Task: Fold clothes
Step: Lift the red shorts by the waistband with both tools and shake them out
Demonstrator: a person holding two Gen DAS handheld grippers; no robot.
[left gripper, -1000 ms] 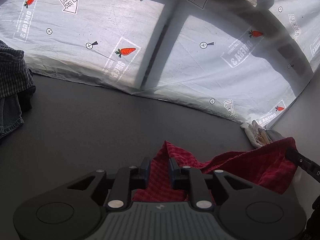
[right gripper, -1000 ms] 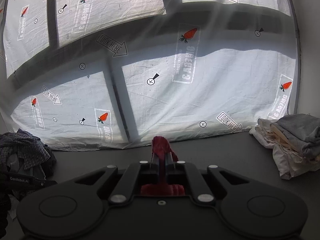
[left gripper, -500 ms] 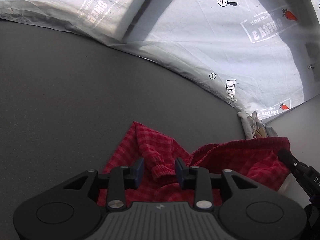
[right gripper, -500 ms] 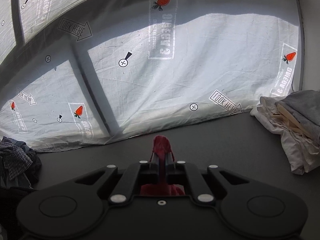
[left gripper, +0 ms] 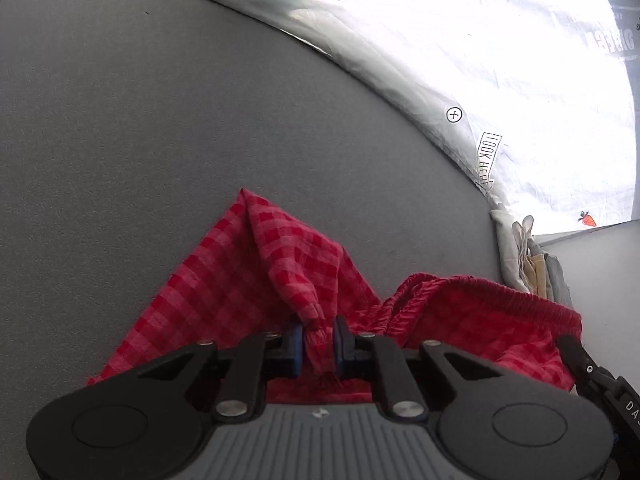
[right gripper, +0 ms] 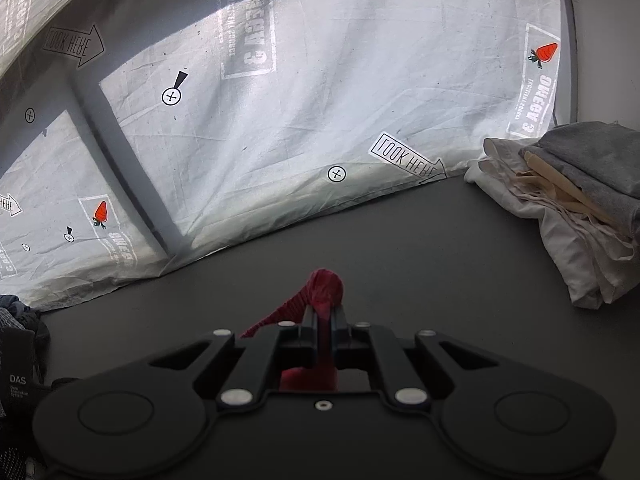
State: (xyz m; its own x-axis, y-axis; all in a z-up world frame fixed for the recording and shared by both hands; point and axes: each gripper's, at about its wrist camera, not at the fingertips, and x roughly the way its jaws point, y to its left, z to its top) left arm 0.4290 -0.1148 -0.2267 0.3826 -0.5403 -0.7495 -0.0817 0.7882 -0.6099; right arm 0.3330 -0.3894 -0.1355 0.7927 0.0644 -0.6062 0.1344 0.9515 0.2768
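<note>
A red checked garment with an elastic waistband (left gripper: 256,280) lies partly spread on the grey table (left gripper: 160,140). My left gripper (left gripper: 318,340) is shut on a bunch of its waistband, low over the table. The right gripper's arm (left gripper: 580,360) shows at the right edge, holding the other end of the waistband (left gripper: 480,284). In the right wrist view, my right gripper (right gripper: 324,320) is shut on a bunched piece of the red garment (right gripper: 326,284), which sticks up past the fingertips.
A stack of folded white, beige and grey clothes (right gripper: 568,200) sits at the table's right back corner, also seen in the left wrist view (left gripper: 528,256). A heap of dark unfolded clothes (right gripper: 16,320) lies at the far left. A printed white sheet (right gripper: 320,100) hangs behind the table.
Both grippers have dropped toward the table and tilted down. The red garment has come down with them and more of it now lies flat on the table.
</note>
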